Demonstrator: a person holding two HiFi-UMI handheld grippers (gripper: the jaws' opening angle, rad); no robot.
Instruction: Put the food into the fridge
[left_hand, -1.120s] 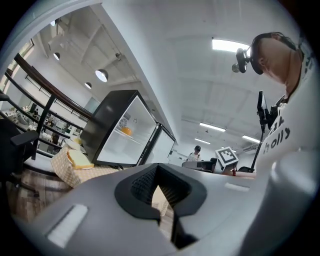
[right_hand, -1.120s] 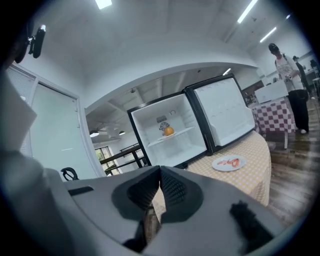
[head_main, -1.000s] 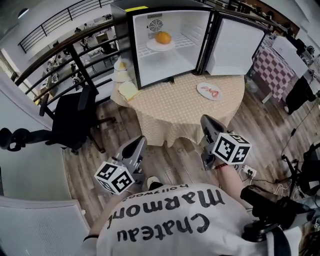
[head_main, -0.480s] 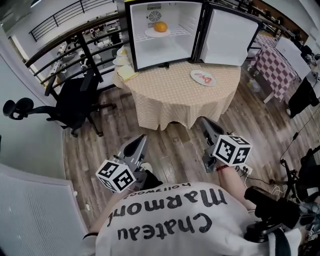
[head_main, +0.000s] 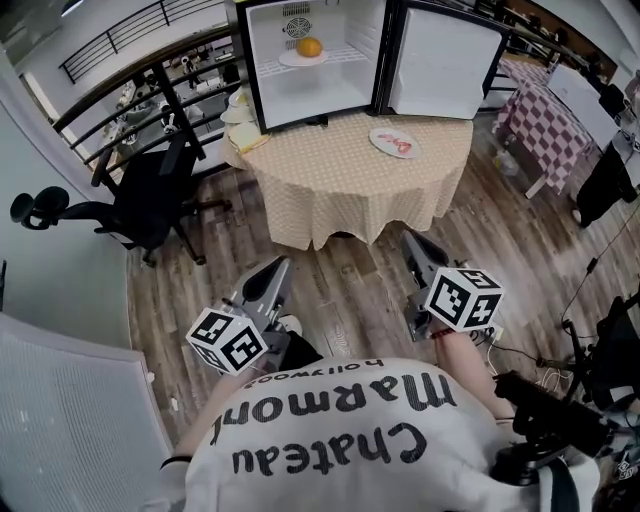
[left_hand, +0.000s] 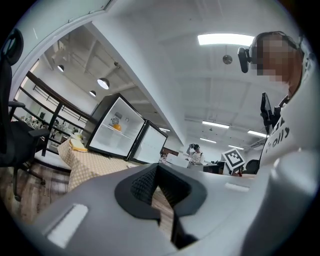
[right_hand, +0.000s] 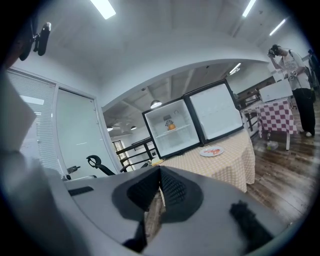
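The open fridge (head_main: 262, 92) stands on the round table (head_main: 340, 185), with an orange (head_main: 309, 47) on a white plate on its shelf. A plate of red food (head_main: 393, 142) lies on the checked cloth in front of the fridge door (head_main: 445, 65). My left gripper (head_main: 275, 270) and right gripper (head_main: 410, 242) hang low near my body, well short of the table, both shut and empty. The left gripper (left_hand: 157, 167) view shows the orange (left_hand: 116, 127) far off. Past the right gripper (right_hand: 160, 171) I see the orange (right_hand: 171, 126) and the food plate (right_hand: 212, 151).
A black office chair (head_main: 150, 200) stands left of the table beside a railing (head_main: 170, 90). Stacked dishes (head_main: 238, 105) and a yellow item (head_main: 250, 143) sit at the table's left edge. A purple-checked table (head_main: 545, 120) is at the right. A person (right_hand: 292, 65) stands far right.
The table and fridge have slid up and away in the head view, as I have backed off from them. Both grippers stay shut and low.
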